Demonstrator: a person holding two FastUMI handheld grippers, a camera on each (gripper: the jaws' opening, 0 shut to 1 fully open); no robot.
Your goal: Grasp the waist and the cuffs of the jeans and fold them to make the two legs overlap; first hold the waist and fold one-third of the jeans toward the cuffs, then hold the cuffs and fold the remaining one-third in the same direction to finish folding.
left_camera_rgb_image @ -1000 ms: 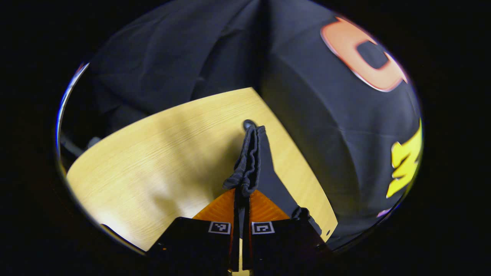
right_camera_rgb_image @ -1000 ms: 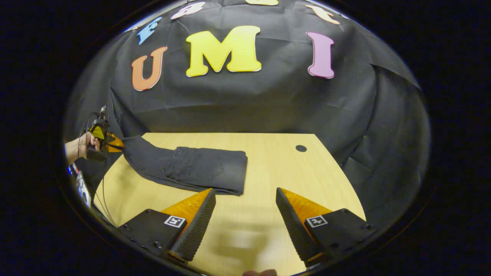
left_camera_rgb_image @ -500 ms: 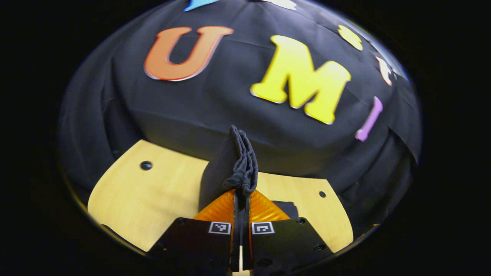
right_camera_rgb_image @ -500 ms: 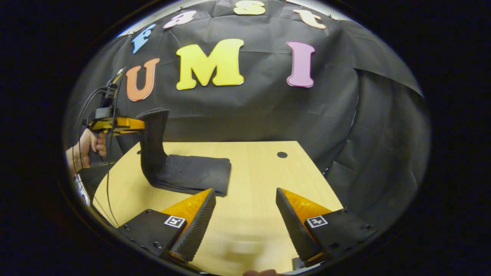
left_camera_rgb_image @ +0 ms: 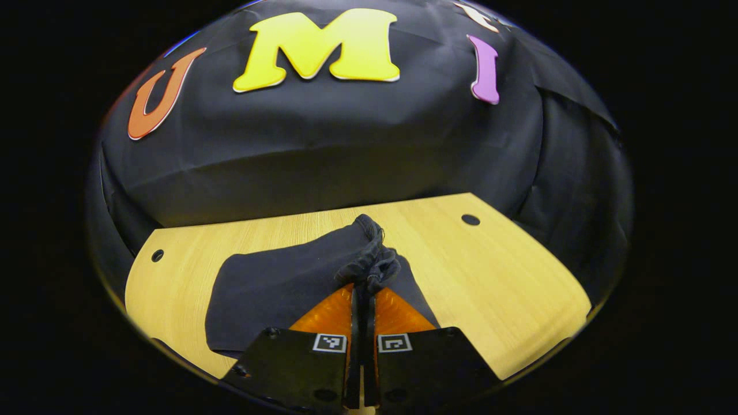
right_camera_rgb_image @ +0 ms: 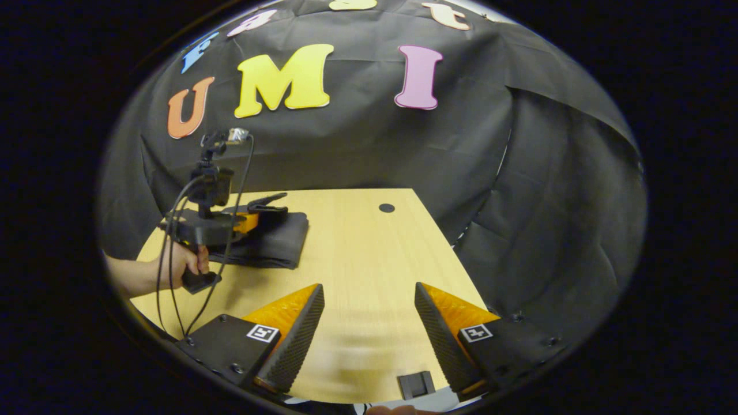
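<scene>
Jeans (right_camera_rgb_image: pixel 271 239) lie folded into a compact dark bundle on the left part of the table (right_camera_rgb_image: pixel 357 253) in the right gripper view, long axis running roughly left to right, the folded edge facing right toward the table's middle. Fabric is dark denim, matte, stacked in flat layers.

Above that bundle, a hand (right_camera_rgb_image: pixel 184 262) holds the left gripper (right_camera_rgb_image: pixel 271 204) by its handle, cables looping down from it (camera mast on top). In the left gripper view the left gripper (left_camera_rgb_image: pixel 363 291) has its fingers pressed together on the bunched cuffs (left_camera_rgb_image: pixel 372 262), a wrinkled, frayed-looking wad sticking up past the tips; the rest of the jeans spreads flat to the left beneath it.

Table is pale wood-grain laminate with rounded corners and small dark holes (right_camera_rgb_image: pixel 386 207) near the back edge. Wrinkled black cloth wall (right_camera_rgb_image: pixel 519 173) behind and to the right.

Right gripper (right_camera_rgb_image: pixel 369 323) hangs over bare table near the front edge, fingers spread wide, nothing between them; textured pads (right_camera_rgb_image: pixel 297 334) face inward. A small dark clip-like piece (right_camera_rgb_image: pixel 416 385) sits at the table's front edge between its fingers (unclear what). Nothing lies between the right gripper and the jeans.
</scene>
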